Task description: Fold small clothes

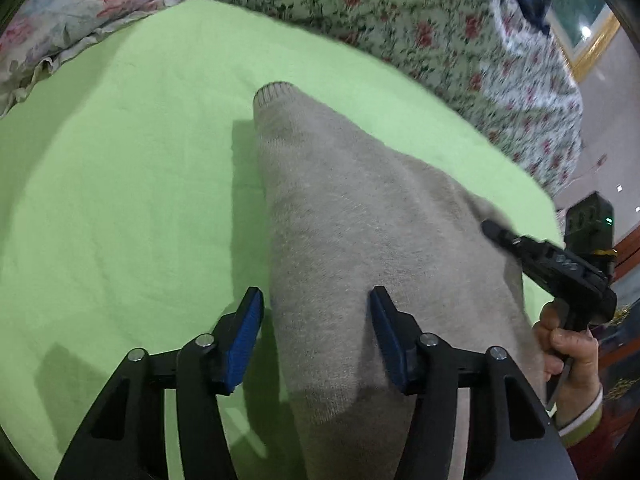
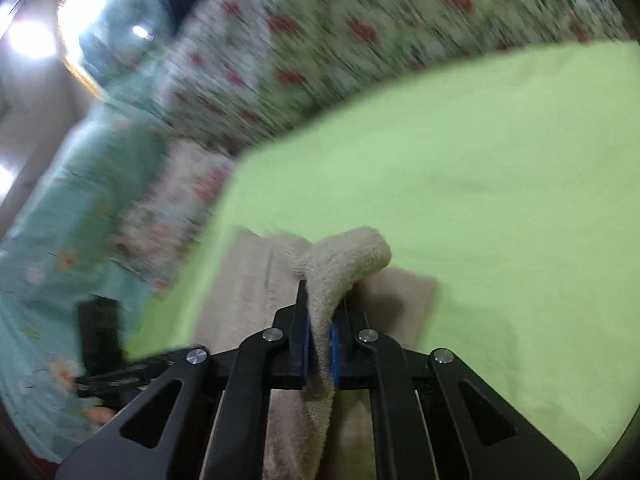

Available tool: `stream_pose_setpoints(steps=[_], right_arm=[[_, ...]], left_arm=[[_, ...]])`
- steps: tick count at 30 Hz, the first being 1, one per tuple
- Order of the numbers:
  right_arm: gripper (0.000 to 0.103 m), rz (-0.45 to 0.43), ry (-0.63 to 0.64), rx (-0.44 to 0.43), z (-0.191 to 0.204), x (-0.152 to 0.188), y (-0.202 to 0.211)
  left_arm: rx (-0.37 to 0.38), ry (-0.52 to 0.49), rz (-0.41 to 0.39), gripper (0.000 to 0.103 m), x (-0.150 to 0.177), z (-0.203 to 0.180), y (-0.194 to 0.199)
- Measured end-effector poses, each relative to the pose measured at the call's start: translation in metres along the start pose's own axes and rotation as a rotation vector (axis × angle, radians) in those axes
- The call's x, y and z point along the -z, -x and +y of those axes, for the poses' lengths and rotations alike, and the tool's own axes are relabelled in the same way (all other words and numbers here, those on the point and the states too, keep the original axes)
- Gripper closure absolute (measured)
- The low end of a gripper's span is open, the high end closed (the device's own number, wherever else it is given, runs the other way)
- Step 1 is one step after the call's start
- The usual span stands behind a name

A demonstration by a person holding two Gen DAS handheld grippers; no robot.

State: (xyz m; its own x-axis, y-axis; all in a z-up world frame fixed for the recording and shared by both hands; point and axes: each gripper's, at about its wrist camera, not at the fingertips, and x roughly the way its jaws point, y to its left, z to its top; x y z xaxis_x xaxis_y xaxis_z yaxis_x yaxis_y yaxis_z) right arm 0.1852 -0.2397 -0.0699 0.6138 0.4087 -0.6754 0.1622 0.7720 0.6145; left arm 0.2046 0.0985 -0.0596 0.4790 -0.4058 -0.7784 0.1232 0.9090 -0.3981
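A beige knitted garment (image 1: 352, 216) lies on a light green cloth (image 1: 120, 200), its ribbed cuff pointing away. My left gripper (image 1: 316, 300) is open, its blue pads either side of the garment's near left edge, not clamping it. My right gripper (image 2: 320, 300) is shut on a fold of the beige garment (image 2: 344, 256), which bulges up past the fingertips. The right gripper also shows in the left wrist view (image 1: 492, 230) at the garment's right edge, held by a hand.
A floral bedspread (image 1: 420, 20) surrounds the green cloth (image 2: 480, 200), with a floral pillow (image 1: 80, 8) at the far left. A teal floral cloth (image 2: 60, 240) lies to the left in the blurred right wrist view.
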Motion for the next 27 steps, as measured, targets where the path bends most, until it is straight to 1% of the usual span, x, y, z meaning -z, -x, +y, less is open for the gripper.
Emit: stream_pose_setpoints(steps=[1,2,4,6,8,9,11,16,17,20,23,27], right_arm=[[0.091,0.033,-0.033,0.009,-0.008,0.003,-0.010],[0.088,0.040,-0.058,-0.001,-0.015,0.004,-0.012],[0.083,0.020,-0.103,-0.015,-0.019,0.005,-0.001],[0.083,-0.001,-0.087,-0.017,-0.012,0.008,0.016],[0.083,-0.019,-0.060,-0.021,-0.003,0.016,0.038],[0.081,-0.026,-0.056,-0.027,0.000,0.022,0.050],[0.080,-0.037,-0.053,-0.049,0.007,0.040,0.071],[0.080,-0.020,-0.052,-0.083,0.022,0.090,0.103],[0.079,-0.017,-0.054,-0.089,0.023,0.099,0.107],[0.071,-0.011,-0.060,-0.106,0.031,0.126,0.117],[0.069,-0.004,-0.039,-0.106,0.038,0.139,0.121],[0.069,0.016,-0.004,-0.091,0.048,0.149,0.118]], left_arm=[[-0.007,0.004,0.003,0.042,0.000,-0.001,0.000],[-0.008,0.012,0.006,0.042,0.000,-0.002,0.003],[-0.008,0.012,-0.003,0.042,0.003,-0.003,0.013],[-0.031,-0.008,-0.022,0.042,0.013,-0.006,0.029],[-0.035,-0.031,-0.046,0.042,0.029,-0.008,0.047],[-0.031,-0.042,-0.058,0.042,0.040,-0.009,0.057],[-0.023,-0.062,-0.074,0.042,0.065,-0.011,0.077],[-0.005,-0.093,-0.064,0.042,0.125,-0.010,0.104],[0.002,-0.101,-0.059,0.042,0.134,-0.010,0.106],[0.006,-0.122,-0.036,0.042,0.159,-0.011,0.106],[-0.011,-0.148,-0.028,0.042,0.169,-0.015,0.101],[-0.046,-0.167,-0.032,0.042,0.170,-0.017,0.089]])
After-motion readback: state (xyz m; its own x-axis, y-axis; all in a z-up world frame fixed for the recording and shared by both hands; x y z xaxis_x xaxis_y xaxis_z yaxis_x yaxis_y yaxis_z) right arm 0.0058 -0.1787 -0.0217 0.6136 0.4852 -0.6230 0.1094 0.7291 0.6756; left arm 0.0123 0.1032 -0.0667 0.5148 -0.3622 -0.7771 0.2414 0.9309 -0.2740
